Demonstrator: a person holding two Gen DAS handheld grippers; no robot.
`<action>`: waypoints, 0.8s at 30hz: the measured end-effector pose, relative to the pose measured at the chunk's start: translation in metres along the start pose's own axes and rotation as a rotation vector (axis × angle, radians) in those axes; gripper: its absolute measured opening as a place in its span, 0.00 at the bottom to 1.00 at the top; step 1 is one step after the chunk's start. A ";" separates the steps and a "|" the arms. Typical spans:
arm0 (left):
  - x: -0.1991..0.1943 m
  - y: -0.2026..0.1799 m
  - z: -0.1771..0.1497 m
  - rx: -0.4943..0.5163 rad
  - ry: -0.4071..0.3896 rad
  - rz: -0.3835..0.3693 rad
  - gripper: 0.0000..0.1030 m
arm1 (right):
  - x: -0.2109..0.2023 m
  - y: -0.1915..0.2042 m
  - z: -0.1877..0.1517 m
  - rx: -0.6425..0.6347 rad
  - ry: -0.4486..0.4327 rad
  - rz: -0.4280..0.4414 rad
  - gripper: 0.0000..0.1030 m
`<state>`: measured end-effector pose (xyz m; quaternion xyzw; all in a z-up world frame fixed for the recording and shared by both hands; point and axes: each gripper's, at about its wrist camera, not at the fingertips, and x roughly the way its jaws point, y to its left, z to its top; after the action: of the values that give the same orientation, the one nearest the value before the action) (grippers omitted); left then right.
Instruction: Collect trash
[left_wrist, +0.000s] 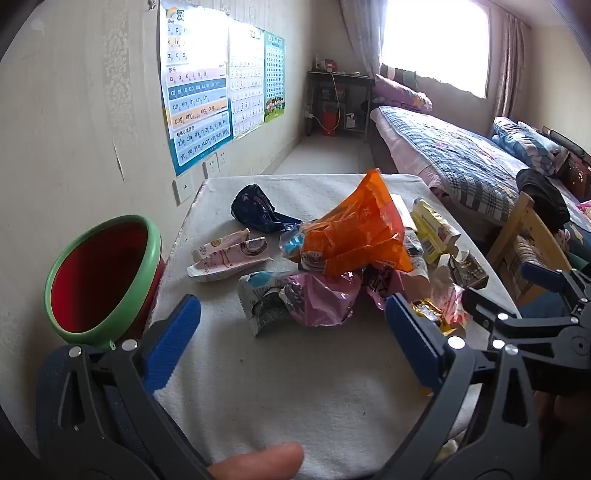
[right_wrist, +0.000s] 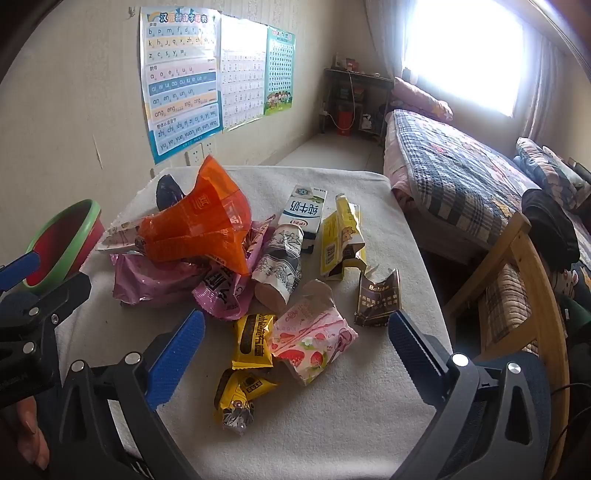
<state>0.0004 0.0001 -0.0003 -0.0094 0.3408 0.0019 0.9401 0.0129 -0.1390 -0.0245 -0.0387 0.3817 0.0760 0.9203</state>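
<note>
Right now both of your tools hover wide apart and hold nothing: the left hand-held gripper (left_wrist: 291, 332) has its blue pads spread over the near part of the table (left_wrist: 295, 398), and the right hand-held gripper (right_wrist: 295, 343) is equally splayed above the wrappers. The trash sits in one loose heap straight ahead, at about 12 o'clock from each wrist. From the right wrist the closest pieces are the yellow snack packet (right_wrist: 255, 341) and the pink strawberry wrapper (right_wrist: 314, 339), lying side by side between the pads, the packet's long axis running roughly 12 to 6. So the right hand looks the nearer one for those. The bin (left_wrist: 103, 284), red inside with a green rim, stands at the table's left edge, at about 10 o'clock from your left hand, mouth tilted toward you; I'd judge that the left arm has the shorter carry. Further back the orange bag (left_wrist: 354, 229) tents over the pile, with a milk carton (right_wrist: 303, 212) and a torn brown box (right_wrist: 376, 299) apart from it. The table wears a white cloth, likely soft and prone to bunching. A bed (left_wrist: 454, 158) lies at 2 o'clock and wall charts (left_wrist: 199, 92) at 11.
</note>
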 end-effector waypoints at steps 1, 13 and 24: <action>0.000 0.000 0.000 0.001 -0.001 0.001 0.95 | 0.000 0.000 0.000 0.001 0.000 0.000 0.93; 0.001 0.001 0.000 0.004 0.001 0.012 0.95 | 0.000 0.001 0.000 0.000 -0.004 -0.001 0.93; 0.006 0.008 -0.002 -0.034 0.038 -0.026 0.95 | -0.001 0.001 0.000 0.002 -0.005 -0.001 0.93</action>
<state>0.0039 0.0081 -0.0055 -0.0300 0.3585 -0.0045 0.9330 0.0118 -0.1376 -0.0238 -0.0378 0.3793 0.0753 0.9214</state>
